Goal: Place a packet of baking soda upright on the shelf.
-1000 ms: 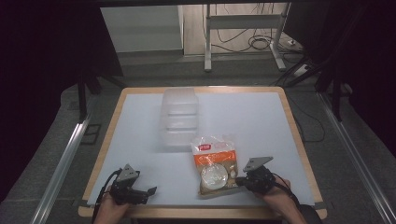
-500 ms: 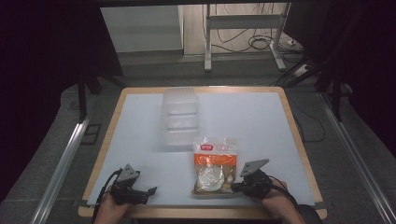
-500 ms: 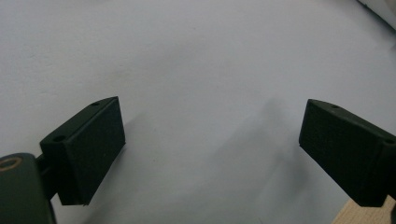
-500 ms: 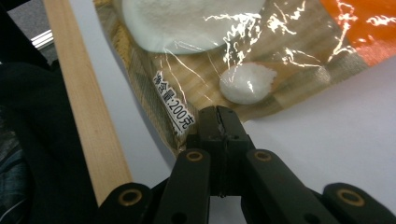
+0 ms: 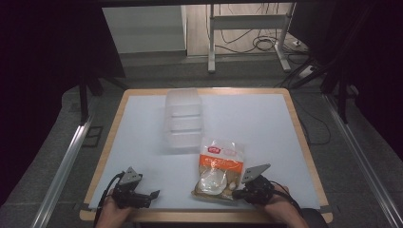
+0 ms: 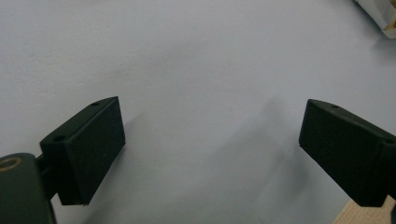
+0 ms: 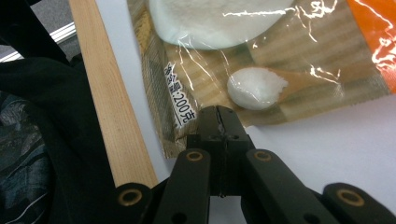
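The snack bag (image 5: 219,169) lies flat on the white table top (image 5: 266,123), near your edge and right of centre, its far end just short of the clear plastic container (image 5: 183,118) that stands further back. Your right gripper (image 5: 239,193) has its jaws clamped together on the bag's near corner seam; in the right gripper view the tips (image 7: 219,122) meet on the edge of the film beside the printed weight, close to the table's wooden rim (image 7: 112,135). So the grab looks done, but the bag isn't lifted: it rests fully on the surface. Your left gripper (image 5: 154,194) sits idle at the near-left of the table, jaws wide apart with nothing between them, bare table under them in the left gripper view (image 6: 210,140). Likely left to do: lift or drag the bag and get it to the container, which looks empty as far as I can tell. Corner pinch is thin, so it may slip.
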{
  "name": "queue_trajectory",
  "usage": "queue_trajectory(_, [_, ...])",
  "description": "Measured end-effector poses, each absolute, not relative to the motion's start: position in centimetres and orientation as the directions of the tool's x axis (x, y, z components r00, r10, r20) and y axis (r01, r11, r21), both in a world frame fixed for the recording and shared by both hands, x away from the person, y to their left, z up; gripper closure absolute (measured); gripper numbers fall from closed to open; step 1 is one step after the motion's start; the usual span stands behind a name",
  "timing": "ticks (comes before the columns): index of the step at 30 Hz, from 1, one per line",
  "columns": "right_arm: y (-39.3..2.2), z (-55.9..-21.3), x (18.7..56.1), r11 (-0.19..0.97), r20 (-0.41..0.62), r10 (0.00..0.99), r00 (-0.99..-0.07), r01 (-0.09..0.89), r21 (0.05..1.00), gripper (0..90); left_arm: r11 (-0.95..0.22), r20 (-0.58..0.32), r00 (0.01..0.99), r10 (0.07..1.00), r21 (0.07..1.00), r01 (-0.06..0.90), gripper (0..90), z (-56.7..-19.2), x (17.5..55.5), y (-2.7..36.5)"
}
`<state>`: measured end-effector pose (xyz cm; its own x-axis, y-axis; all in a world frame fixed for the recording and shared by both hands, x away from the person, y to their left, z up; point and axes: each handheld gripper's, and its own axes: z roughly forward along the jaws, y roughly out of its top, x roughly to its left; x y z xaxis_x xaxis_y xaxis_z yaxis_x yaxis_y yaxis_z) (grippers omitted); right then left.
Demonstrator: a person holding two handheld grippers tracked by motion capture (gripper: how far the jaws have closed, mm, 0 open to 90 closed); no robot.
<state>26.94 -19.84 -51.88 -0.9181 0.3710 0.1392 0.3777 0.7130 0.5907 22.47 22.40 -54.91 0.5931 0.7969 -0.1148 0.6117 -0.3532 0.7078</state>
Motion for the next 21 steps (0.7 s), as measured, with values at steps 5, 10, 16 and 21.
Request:
queue_trajectory(5, [-19.6,-51.9,26.7,0.716,0.135,0.363,-0.922,0.369,0.593,89.2,-0.356,-0.112,0.594,0.796,0.707,0.61,7.0,-54.9,22.5,22.4])
queue_trajectory(10, [-19.2,-52.0,26.6,0.717,0.13,0.354,-0.926,0.358,0.598,89.2,-0.355,-0.111,0.592,0.799,0.706,0.613,7.0,-54.9,22.5,22.4])
queue_trajectory(16, [-18.0,-52.1,26.1,0.721,0.135,0.333,-0.933,0.345,0.601,89.1,-0.359,-0.109,0.593,0.798,0.705,0.612,7.0,-54.9,22.5,22.4])
queue_trajectory(21, [-16.7,-52.1,26.0,0.73,0.128,0.307,-0.943,0.32,0.604,89.1,-0.357,-0.11,0.59,0.8,0.704,0.614,7.0,-54.9,22.5,22.3])
